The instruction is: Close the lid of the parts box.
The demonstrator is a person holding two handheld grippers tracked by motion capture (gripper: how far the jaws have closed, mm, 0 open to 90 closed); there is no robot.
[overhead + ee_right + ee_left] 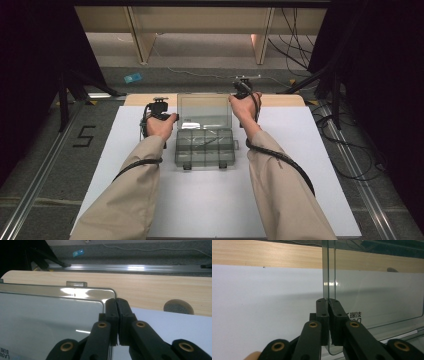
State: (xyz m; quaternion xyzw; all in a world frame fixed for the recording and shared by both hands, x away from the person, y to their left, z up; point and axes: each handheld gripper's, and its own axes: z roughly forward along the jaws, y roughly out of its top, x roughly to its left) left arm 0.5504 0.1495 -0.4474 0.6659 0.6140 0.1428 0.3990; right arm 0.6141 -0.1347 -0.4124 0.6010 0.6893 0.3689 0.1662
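Lid (204, 109) of the clear plastic organizer box (205, 146) stands open near the middle of the white sheet (125, 125), and I hold it at both side edges. My left gripper (328, 305) is clamped on the left edge of the lid, with the thin pane between the black pads. My right gripper (116, 305) is clamped on the right upper corner in the same way.

Risk, as I judge it: the pane is smooth and glossy, so the pads can slide off if I pull unevenly. If one hand moves more than the other, the thin lid may twist and stress the hinge. The light box may also lift or skid on the sheet.

The lid has rounded corners and a raised rim; the base has small divided compartments. Behind the sheet runs a pale wooden table (150, 287) edge with fine grain.
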